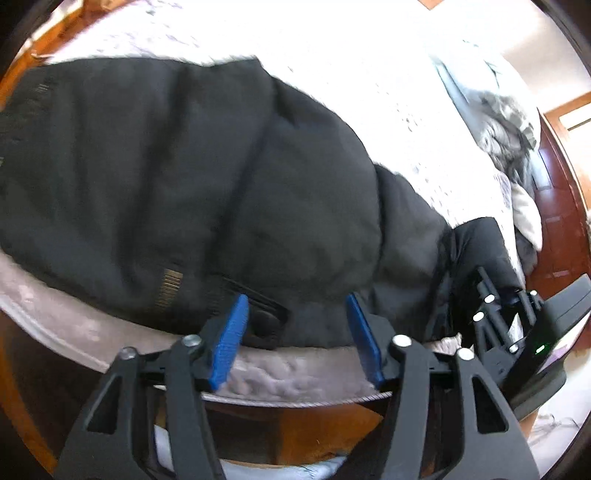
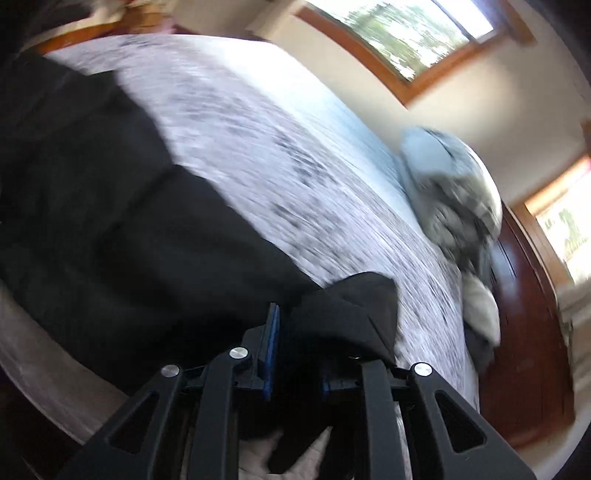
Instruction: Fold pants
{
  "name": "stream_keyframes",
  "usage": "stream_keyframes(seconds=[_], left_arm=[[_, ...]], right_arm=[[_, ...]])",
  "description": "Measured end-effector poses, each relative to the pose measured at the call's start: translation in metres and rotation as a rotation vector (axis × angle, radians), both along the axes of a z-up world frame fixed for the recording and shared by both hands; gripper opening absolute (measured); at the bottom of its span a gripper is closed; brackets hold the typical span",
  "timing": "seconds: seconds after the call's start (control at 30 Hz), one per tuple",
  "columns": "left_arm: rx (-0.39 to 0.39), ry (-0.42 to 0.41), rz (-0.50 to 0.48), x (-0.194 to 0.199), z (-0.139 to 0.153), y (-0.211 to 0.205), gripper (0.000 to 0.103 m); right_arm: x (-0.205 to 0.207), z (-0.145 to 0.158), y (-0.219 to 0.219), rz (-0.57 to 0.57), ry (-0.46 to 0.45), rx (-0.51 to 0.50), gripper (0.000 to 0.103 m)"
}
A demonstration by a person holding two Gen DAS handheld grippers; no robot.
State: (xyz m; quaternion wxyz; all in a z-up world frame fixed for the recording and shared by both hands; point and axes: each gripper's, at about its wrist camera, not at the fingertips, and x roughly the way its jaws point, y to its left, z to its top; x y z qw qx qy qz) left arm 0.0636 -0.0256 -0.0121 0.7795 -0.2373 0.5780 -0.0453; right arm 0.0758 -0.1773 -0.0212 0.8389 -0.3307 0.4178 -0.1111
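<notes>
Black pants lie spread across a bed with a pale patterned cover. My left gripper is open, its blue pads apart just above the near edge of the pants, holding nothing. My right gripper is shut on a bunched corner of the pants, lifted off the cover; the cloth hides its right pad. The rest of the pants stretches to the left in the right wrist view. The right gripper also shows in the left wrist view, at the right end of the pants.
A grey-white pillow and a heap of cloth lie at the bed's far right. A dark wooden bed frame runs along the right. The bed's near edge lies under my left gripper. Windows are behind.
</notes>
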Motion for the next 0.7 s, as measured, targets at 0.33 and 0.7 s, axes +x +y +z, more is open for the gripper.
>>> stream_keyframes(seconds=[0.33, 0.7], left_arm=[[0.021, -0.048, 0.122, -0.006, 0.02, 0.058, 0.061], [0.006, -0.036, 0.06, 0.005, 0.017, 0.029, 0.064]], right_arm=[[0.004, -0.051, 0.079, 0.205, 0.163, 0.086, 0.071], [-0.032, -0.01, -0.045, -0.167, 0.099, 1.063, 0.082]])
